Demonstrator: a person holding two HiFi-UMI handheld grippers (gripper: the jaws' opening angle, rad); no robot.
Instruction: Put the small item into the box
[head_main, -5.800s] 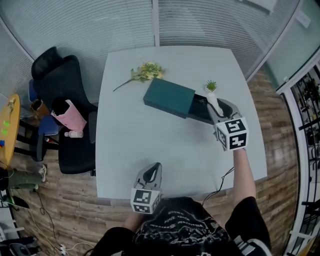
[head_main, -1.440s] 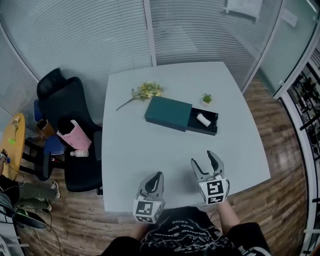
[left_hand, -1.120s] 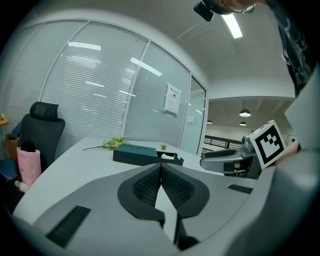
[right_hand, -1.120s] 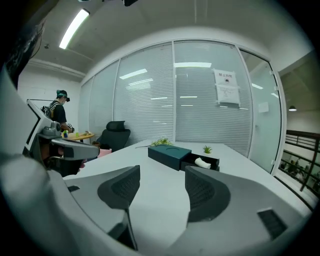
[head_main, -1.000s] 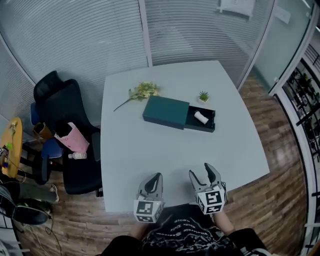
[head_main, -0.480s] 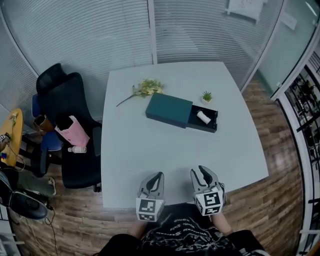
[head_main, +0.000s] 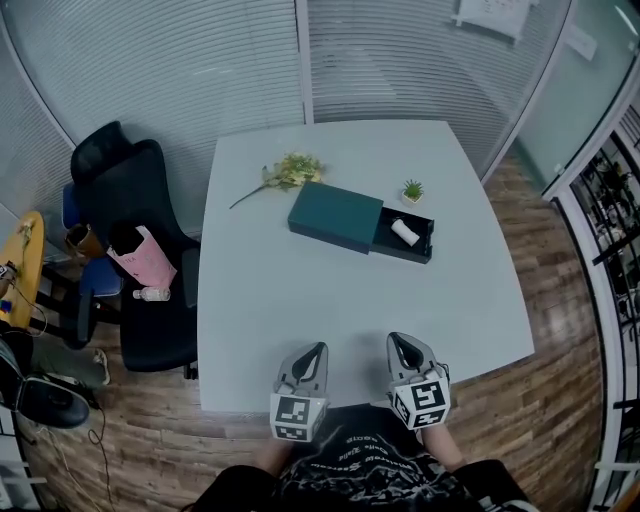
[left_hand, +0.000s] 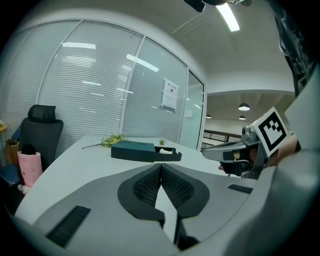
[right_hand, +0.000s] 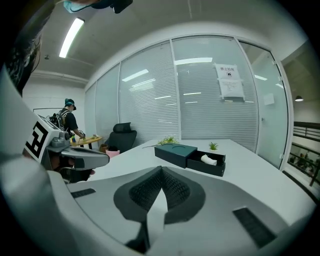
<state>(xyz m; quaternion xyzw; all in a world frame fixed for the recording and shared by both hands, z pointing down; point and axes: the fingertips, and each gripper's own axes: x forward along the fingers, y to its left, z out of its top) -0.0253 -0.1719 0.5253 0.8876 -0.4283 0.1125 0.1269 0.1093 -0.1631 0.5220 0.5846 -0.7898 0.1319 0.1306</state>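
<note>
Since the small item (head_main: 404, 232) lies inside the open drawer (head_main: 427, 240) of the box (head_main: 335, 217), placement looks done. The step in hand is probably the rest pose; the next move, if any, would be pushing the drawer shut. The item sits well apart from both tools: left gripper (head_main: 312, 350) and right gripper (head_main: 399, 343) hover at the near table (head_main: 300, 290) edge, 2 jaw pairs clenched on nothing.

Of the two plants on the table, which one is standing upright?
The small green potted plant, beside the open drawer of the dark teal box. The yellow flower sprig instead lies flat on the table.
</note>
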